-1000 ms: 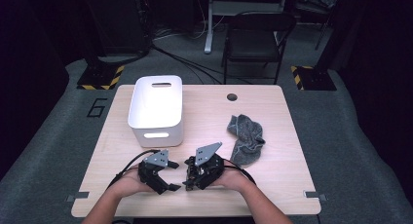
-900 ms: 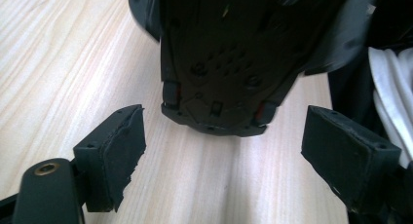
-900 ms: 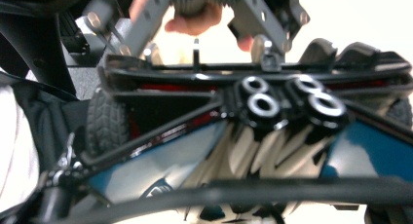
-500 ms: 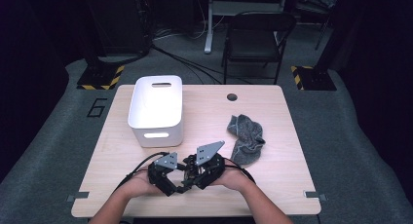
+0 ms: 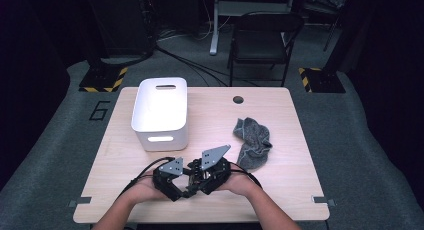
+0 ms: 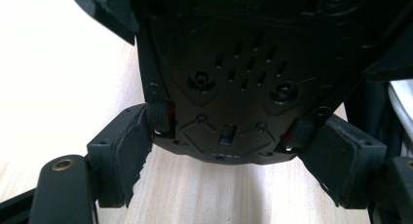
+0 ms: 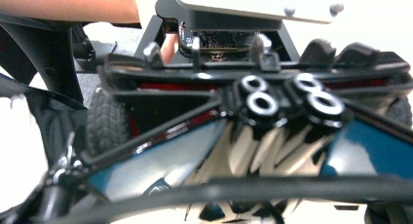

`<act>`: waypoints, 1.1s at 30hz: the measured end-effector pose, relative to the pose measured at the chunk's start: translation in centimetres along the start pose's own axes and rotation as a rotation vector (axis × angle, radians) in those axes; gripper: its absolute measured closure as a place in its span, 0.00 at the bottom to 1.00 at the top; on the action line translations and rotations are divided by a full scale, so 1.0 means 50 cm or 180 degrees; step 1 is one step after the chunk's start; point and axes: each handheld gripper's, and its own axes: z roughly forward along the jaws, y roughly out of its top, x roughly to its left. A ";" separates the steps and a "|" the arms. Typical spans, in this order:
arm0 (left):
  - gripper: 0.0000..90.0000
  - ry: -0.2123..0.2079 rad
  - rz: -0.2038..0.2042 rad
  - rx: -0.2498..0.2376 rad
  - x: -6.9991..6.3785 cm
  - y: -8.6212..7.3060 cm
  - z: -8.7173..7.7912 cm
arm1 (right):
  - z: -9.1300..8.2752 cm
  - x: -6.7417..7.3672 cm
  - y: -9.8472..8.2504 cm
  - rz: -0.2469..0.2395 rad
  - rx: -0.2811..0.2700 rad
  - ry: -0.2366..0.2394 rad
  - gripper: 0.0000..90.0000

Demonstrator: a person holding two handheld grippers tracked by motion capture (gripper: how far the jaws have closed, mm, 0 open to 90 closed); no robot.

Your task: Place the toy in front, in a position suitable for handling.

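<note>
While our right gripper [image 5: 200, 177] grips the toy car [image 6: 229, 87], our left gripper's [image 5: 181, 190] 2 jaws, just closing, flank its underside without pressing.

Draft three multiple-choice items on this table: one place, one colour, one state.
1. Where does the grey cloth lie?
A. in the bin
B. on the table, right of the bin
C. on the chair

2. What colour is the bin?
A. white
B. blue
C. red

3. How does the bin stand?
A. on its side
B. upside down
C. upright, open side up

Key: 1 B, the grey cloth rests on the table, apart from the bin; 2 A, the bin has white walls; 3 C, its hollow faces up in the high view.
</note>
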 end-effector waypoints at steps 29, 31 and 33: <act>0.29 0.0166 0.0189 0.0167 -0.011 0.002 0.001 | 0.007 -0.006 -0.010 0.0085 0.0060 -0.0019 0.28; 0.29 0.0152 0.0174 0.0178 -0.010 0.001 0.003 | 0.008 -0.006 -0.011 0.0094 0.0066 -0.0018 0.28; 0.29 0.0155 0.0160 0.0180 -0.010 0.000 0.005 | 0.010 -0.008 -0.013 0.0110 0.0085 -0.0001 0.28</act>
